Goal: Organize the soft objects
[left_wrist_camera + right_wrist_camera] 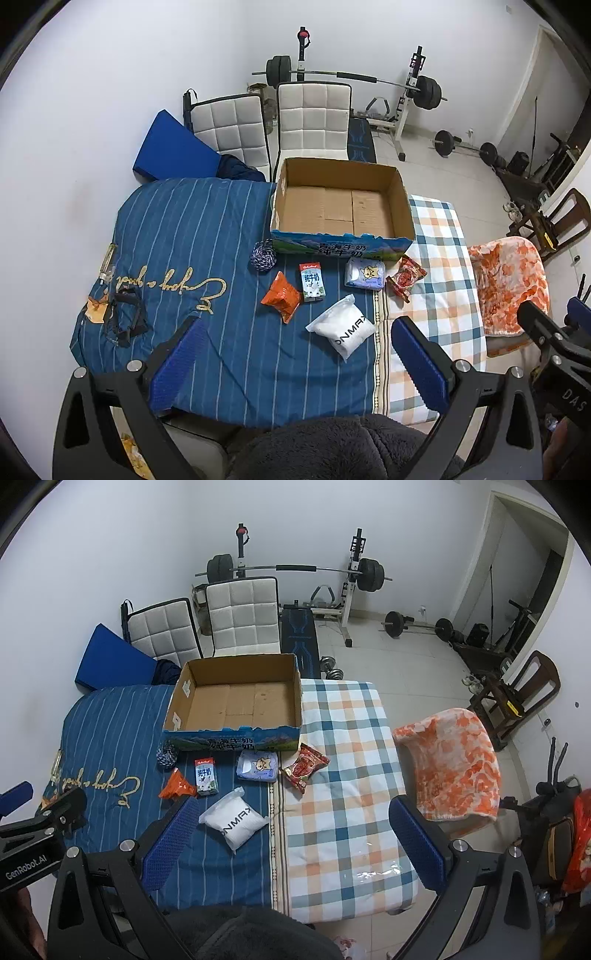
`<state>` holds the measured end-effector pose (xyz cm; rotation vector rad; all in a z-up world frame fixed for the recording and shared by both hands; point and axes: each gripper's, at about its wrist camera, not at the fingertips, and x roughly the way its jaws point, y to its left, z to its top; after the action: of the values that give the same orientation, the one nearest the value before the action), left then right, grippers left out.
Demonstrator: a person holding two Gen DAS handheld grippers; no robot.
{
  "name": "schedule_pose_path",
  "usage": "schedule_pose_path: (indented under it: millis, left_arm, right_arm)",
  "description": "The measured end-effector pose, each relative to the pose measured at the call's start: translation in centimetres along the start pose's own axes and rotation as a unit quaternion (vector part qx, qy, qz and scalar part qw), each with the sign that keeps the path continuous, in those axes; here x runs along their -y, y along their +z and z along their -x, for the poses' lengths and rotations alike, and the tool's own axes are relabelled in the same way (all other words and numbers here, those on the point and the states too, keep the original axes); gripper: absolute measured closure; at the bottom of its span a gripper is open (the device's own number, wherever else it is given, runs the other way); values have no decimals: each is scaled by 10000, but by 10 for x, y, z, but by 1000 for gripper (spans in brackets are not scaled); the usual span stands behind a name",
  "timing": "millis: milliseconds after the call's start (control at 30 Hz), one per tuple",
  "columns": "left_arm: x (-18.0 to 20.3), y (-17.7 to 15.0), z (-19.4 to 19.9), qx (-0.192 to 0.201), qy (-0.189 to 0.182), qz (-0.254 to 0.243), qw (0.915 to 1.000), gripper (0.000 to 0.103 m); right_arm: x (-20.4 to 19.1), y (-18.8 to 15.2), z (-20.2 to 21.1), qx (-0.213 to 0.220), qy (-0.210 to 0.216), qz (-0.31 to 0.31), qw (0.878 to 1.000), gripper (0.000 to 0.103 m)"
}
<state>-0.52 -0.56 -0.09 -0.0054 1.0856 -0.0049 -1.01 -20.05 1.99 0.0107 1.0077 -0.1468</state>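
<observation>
An open, empty cardboard box [341, 206] [236, 701] sits at the far side of the covered table. In front of it lie a blue-white rope ball [263, 254] [167, 756], an orange snack bag [282, 300] [178, 785], a milk carton [312, 281] [206, 775], a light blue tissue pack [365, 273] [258, 767], a red snack bag [405, 277] [304, 767] and a white pouch [345, 328] [234, 818]. My left gripper [295, 339] is open and empty, above the near table edge. My right gripper [293, 821] is open and empty, over the plaid cloth.
A blue striped quilt [184, 240] and a plaid cloth [343, 768] cover the table. A black strap and small items [122, 314] lie at its left edge. An orange blanket [454, 764] drapes a chair at right. White chairs [310, 118] and a barbell rack [295, 572] stand behind.
</observation>
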Motion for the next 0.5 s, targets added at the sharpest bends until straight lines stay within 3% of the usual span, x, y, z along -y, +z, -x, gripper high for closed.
schedule_pose_path:
  millis: [500]
  left_arm:
    - [6, 4, 1, 23, -47, -127, 9999, 0]
  right_arm:
    - [4, 2, 5, 3, 13, -43, 10000, 0]
